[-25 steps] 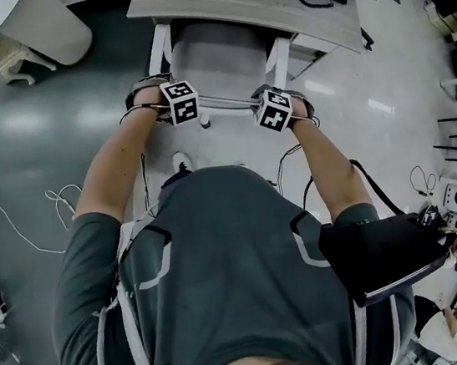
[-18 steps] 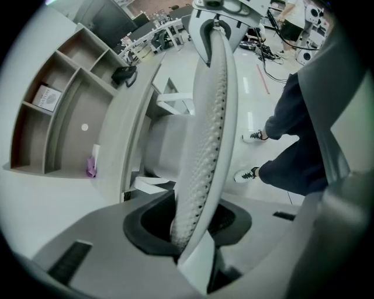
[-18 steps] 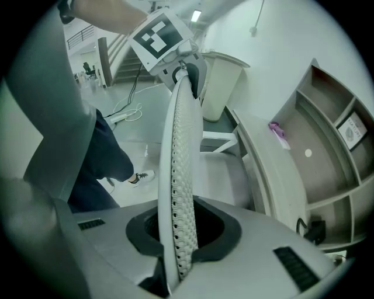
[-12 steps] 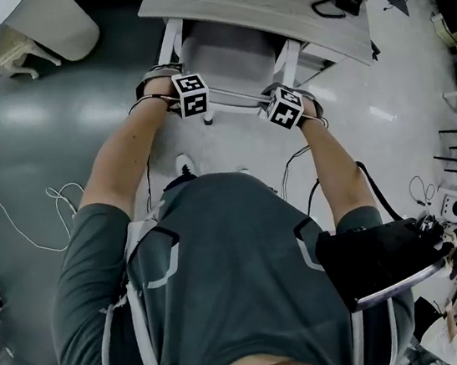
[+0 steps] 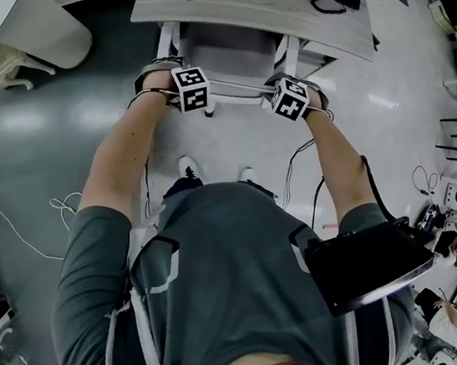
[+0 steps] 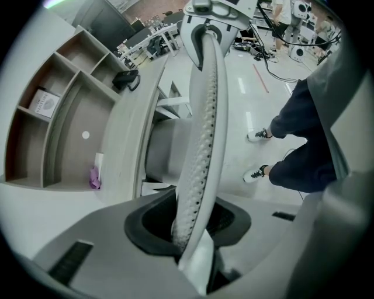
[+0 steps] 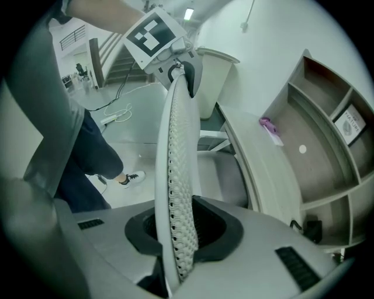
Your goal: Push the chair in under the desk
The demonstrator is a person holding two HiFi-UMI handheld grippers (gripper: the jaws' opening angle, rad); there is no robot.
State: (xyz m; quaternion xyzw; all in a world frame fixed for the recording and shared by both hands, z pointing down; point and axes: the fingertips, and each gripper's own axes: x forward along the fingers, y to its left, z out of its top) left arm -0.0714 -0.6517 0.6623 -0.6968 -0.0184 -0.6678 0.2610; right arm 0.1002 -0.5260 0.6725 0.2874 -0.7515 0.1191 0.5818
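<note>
1. White mesh backrest (image 6: 205, 117) caught edge-on from above. Left gripper (image 6: 190, 225) pinching one end of the top rim. Right gripper (image 7: 180, 230) set over the other end, its jaws just now easing slightly wider, the rim between them and apparently touching both sides.
2. Against a second ago: chair (image 5: 227, 51) visibly further in. More of the pale seat tucked beneath the wooden tabletop (image 5: 254, 1). Both marker cubes (image 5: 192, 88) carried closer to the tabletop's front edge.
3. For the task: push well under way and, by the look of it, near its end. Only a narrow band of seat showing between backrest and tabletop edge. White frame uprights (image 5: 287, 49) already meeting that edge.
4. Relative to the grippers: backrest directly below both, each pointing steeply down onto the rim, which spans the gap from one gripper to the other. Seat and tabletop just beyond, on the side away from the person. Open shelves of the desk visible past the backrest in both gripper views.
5. Worth watching: the slackening right hold. Probably still enough for a forward shove, less so for steering the chair straight.
</note>
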